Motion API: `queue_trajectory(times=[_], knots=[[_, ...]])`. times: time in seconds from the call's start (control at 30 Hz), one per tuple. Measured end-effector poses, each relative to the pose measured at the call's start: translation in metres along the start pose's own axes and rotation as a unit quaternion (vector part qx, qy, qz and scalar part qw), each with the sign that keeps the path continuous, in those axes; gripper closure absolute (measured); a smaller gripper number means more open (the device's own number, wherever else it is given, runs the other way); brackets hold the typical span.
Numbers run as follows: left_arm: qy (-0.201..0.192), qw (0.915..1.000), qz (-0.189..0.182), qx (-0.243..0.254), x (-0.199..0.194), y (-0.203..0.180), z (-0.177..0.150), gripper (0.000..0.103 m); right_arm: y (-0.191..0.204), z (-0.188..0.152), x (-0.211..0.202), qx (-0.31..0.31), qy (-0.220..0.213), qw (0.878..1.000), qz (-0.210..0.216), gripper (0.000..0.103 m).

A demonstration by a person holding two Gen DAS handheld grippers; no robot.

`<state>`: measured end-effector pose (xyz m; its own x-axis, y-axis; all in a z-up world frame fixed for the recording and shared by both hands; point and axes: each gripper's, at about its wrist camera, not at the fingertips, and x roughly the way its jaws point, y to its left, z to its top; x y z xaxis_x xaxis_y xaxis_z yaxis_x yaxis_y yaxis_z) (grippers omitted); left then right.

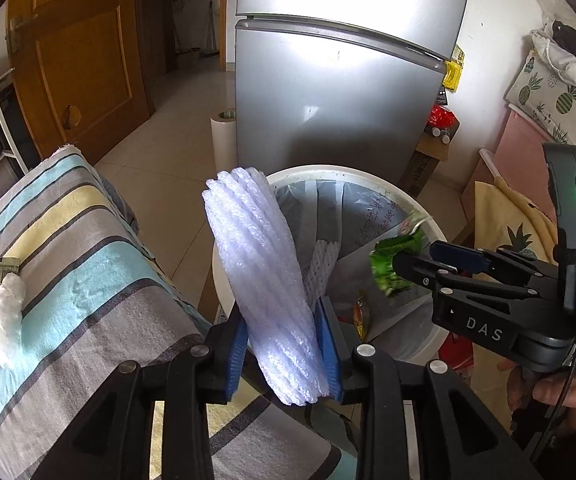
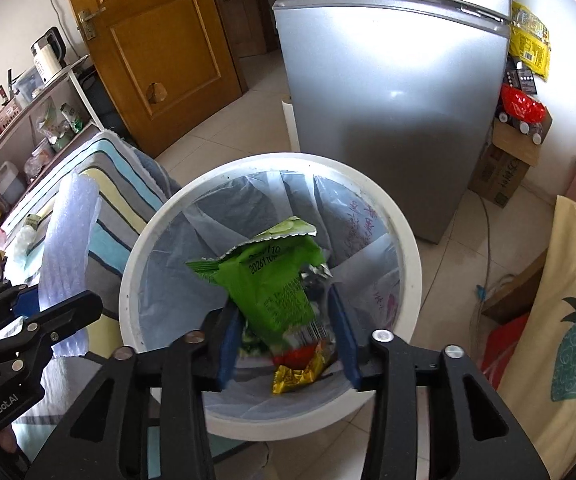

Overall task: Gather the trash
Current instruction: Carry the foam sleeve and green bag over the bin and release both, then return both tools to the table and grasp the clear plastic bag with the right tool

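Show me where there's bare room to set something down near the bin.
Free: the striped cloth between the white wad and the bin, and the floor tiles between door and fridge. Crowded: inside the bin, the shelf, and the corner right of the fridge with boxes.

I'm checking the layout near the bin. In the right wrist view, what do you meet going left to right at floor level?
Striped cover → white foam sheet → white bin → pineapple-print cloth.
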<state>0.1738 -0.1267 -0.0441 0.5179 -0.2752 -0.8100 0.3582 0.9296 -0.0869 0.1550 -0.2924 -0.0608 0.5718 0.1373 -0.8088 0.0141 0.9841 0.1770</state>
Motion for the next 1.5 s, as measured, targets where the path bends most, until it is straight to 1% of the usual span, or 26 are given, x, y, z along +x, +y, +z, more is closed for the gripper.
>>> queue_trajectory(times=[0.07, 0.23, 0.43, 0.67, 0.77, 0.9, 1.0, 1.13, 1.3, 1.5], knots=[[-0.001, 1.0000, 0.000, -0.003, 0.000, 0.001, 0.000, 0.064, -0.001, 0.000, 0.000, 0.003, -0.002, 1.000, -0.001, 0.047], [-0.002, 1.0000, 0.000, -0.005, -0.002, 0.002, 0.001, 0.063, 0.001, 0.000, -0.001, 0.000, -0.002, 1.000, -0.007, 0.047], [-0.015, 0.9997, 0.005, -0.021, -0.013, 0.012, -0.002, 0.057, 0.006, 0.000, -0.007, 0.005, -0.011, 1.000, -0.003, 0.046], [-0.029, 0.9986, 0.012, -0.041, -0.032, 0.030, -0.008, 0.057, 0.018, -0.002, -0.015, 0.002, -0.022, 1.000, 0.005, 0.046], [-0.044, 0.9979, 0.033, -0.035, -0.044, 0.032, -0.011, 0.057, 0.026, -0.002, -0.021, -0.004, -0.029, 1.000, 0.008, 0.046], [-0.054, 0.9965, 0.031, -0.056, -0.058, 0.047, -0.016, 0.057, 0.038, -0.002, -0.028, -0.010, -0.039, 0.999, 0.018, 0.046], [-0.060, 0.9950, 0.044, -0.066, -0.068, 0.059, -0.021, 0.057, 0.051, -0.002, -0.031, -0.019, -0.044, 0.998, 0.030, 0.046], [-0.069, 0.9919, 0.060, -0.089, -0.082, 0.080, -0.029, 0.056, 0.071, -0.002, -0.033, -0.034, -0.047, 0.997, 0.045, 0.046], [-0.083, 0.9853, 0.086, -0.122, -0.102, 0.115, -0.044, 0.056, 0.100, 0.001, -0.033, -0.056, -0.048, 0.995, 0.065, 0.046], [-0.093, 0.9733, 0.122, -0.170, -0.125, 0.161, -0.064, 0.055, 0.140, 0.004, -0.030, -0.088, -0.047, 0.991, 0.088, 0.046]])
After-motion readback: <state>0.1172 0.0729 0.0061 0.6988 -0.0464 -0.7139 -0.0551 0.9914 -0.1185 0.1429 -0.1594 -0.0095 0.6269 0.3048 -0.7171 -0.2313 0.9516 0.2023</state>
